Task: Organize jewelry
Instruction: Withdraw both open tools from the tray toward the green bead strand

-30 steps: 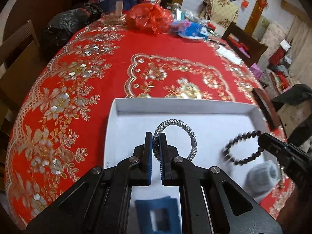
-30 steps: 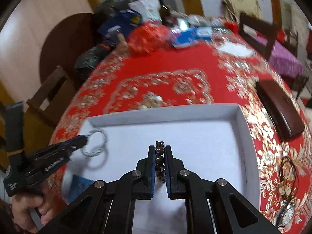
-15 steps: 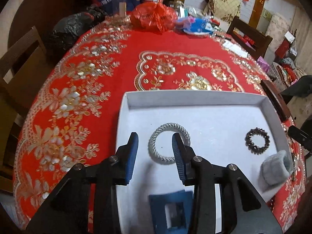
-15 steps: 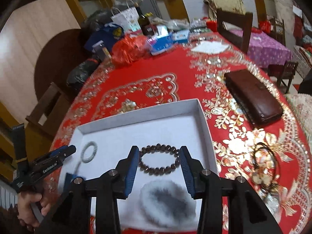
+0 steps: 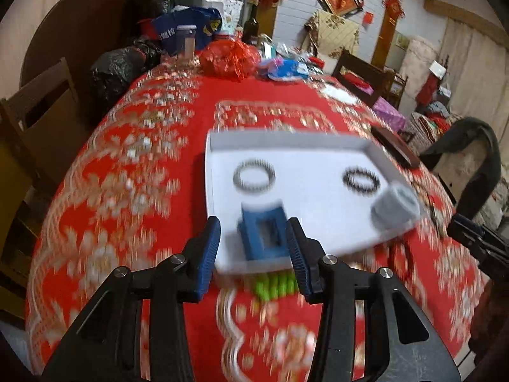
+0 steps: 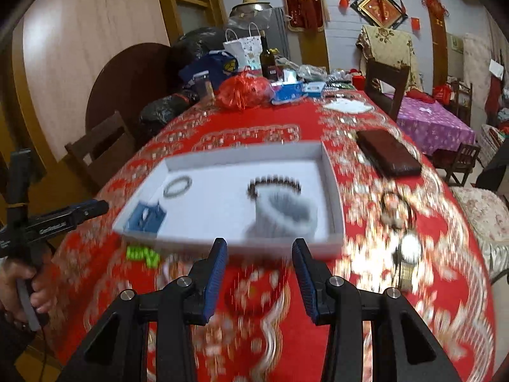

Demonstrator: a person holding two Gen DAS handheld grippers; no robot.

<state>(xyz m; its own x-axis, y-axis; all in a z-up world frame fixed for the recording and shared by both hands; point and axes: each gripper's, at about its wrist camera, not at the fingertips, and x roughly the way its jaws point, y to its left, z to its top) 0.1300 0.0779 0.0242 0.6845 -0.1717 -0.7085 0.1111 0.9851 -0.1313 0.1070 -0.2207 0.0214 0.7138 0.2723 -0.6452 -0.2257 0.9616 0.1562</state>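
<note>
Your left tongs (image 5: 254, 254) and right tongs (image 6: 259, 269) both gape wide, holding nothing, above the worktop (image 5: 133, 172) near the tray (image 6: 331, 175). In it lie the silver bracelet (image 5: 254, 179), bead bracelet (image 5: 361, 180), grey cuff (image 6: 286, 215) and blue block (image 5: 264, 234).
</note>
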